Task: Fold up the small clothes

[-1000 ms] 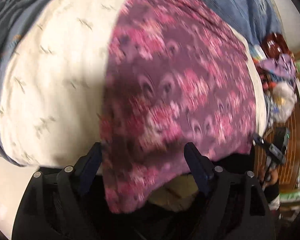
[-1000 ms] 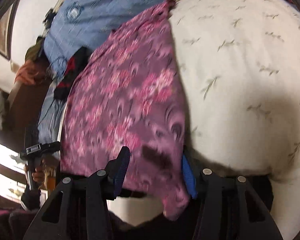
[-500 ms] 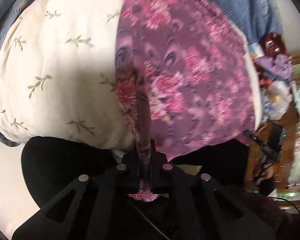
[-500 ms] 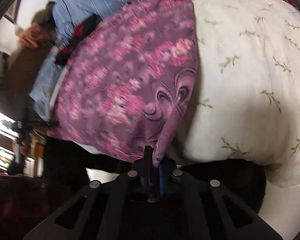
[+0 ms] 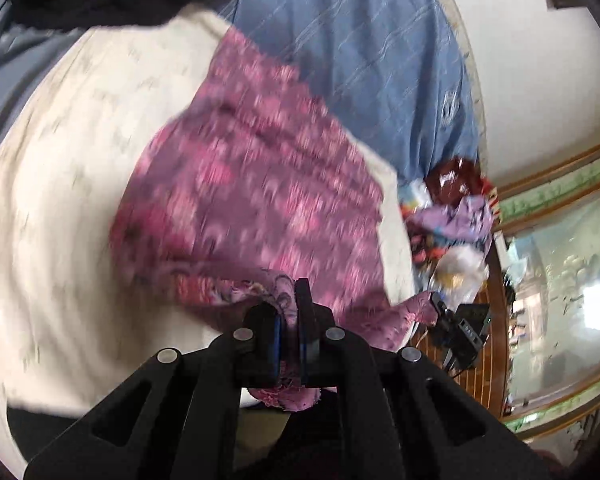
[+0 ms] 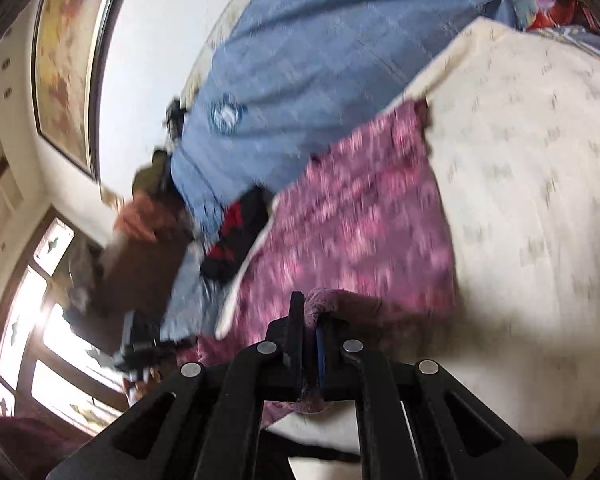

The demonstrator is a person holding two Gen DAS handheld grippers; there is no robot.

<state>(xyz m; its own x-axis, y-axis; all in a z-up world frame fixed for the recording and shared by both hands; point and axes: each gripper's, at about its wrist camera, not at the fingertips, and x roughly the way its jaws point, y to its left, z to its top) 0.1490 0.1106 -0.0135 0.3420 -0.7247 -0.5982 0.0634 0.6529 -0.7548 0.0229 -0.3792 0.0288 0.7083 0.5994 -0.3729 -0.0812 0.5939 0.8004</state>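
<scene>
Two tongs, left (image 5: 289,312) and right (image 6: 307,322), each pinch one purple garment (image 5: 260,184).

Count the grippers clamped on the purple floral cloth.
2. The left gripper pinches one near corner of the cloth; the right gripper pinches the other near corner. No other grippers show.

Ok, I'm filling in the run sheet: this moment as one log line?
stage: first fold, lifting near edge | left gripper: shut on purple floral cloth | right gripper: shut on same cloth | surface: cream bedding
</scene>
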